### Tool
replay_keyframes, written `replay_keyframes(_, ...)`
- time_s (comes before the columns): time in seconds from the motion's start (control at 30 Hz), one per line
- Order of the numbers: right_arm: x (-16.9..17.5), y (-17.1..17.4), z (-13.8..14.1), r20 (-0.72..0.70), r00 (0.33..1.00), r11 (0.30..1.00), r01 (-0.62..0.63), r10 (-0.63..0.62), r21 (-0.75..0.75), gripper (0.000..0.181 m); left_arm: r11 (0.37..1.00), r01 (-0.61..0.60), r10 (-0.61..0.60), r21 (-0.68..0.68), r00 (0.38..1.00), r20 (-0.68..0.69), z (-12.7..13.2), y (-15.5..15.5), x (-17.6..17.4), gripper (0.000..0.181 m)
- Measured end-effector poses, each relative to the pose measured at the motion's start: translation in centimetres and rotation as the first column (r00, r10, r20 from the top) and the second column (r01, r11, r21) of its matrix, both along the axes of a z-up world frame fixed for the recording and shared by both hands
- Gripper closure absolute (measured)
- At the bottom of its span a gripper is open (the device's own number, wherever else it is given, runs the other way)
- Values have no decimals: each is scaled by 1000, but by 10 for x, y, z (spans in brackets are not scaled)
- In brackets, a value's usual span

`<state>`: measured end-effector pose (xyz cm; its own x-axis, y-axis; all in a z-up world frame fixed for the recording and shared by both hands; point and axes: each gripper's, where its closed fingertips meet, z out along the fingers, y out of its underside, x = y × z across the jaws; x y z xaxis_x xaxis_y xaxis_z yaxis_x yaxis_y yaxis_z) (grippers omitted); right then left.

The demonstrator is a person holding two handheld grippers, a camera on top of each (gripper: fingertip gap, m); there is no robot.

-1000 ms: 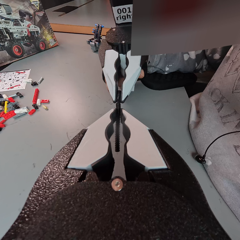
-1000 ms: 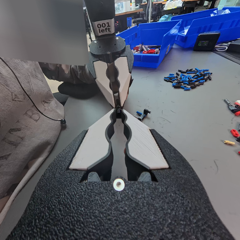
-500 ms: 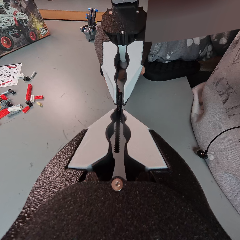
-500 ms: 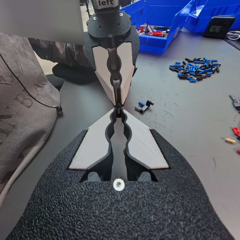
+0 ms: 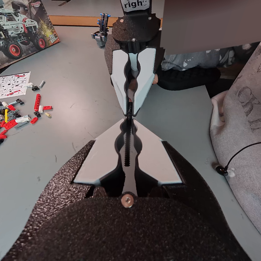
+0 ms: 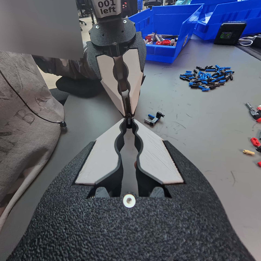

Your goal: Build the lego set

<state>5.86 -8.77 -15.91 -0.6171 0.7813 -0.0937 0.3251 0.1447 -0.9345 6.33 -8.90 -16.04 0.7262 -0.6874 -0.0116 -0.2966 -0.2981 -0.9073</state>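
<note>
The left gripper (image 5: 128,120) and right gripper (image 6: 128,120) meet tip to tip above the grey table (image 5: 79,79). The left fingers (image 5: 101,152) pinch a black ridged rod (image 5: 127,148); the right fingers (image 6: 152,155) pinch a small black connector (image 6: 128,121) fitted on the rod's end. Loose red and grey pieces (image 5: 21,113), a blue-and-black pin pile (image 6: 207,77) and the set's box (image 5: 21,31) lie well apart from the grippers.

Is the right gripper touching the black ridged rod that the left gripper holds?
Touching. In the left wrist view the right gripper has its fingertips closed on the end of the black ridged rod, which the left gripper also clamps.
</note>
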Motion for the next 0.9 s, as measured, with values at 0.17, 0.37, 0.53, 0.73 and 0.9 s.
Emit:
replay_keyframes(0.17, 4, -5, -3, 28, 999, 999, -35, 35, 2, 175, 1000, 21, -21, -15, 1000, -2, -3, -3, 4, 178)
replay_keyframes(0.37, 9, -11, -12, 62, 995, 995, -79, 75, 57, 175, 998, 58, -59, -27, 997, -42, -11, -7, 11, 178)
replay_keyframes(0.53, -1, 2, -3, -1, 1000, 999, 8, -8, 48, 175, 999, 8, -5, -41, 997, 76, 0, 5, -1, 176)
replay_keyframes(0.73, -7, 15, 28, -184, 978, 991, 115, -100, 74, 153, 998, -26, 43, -61, 955, 293, 21, 13, -11, 175)
replay_keyframes(0.9, -6, 16, 33, -204, 973, 991, 125, -112, 52, 159, 998, -38, 54, -55, 946, 320, 27, 10, -13, 175)
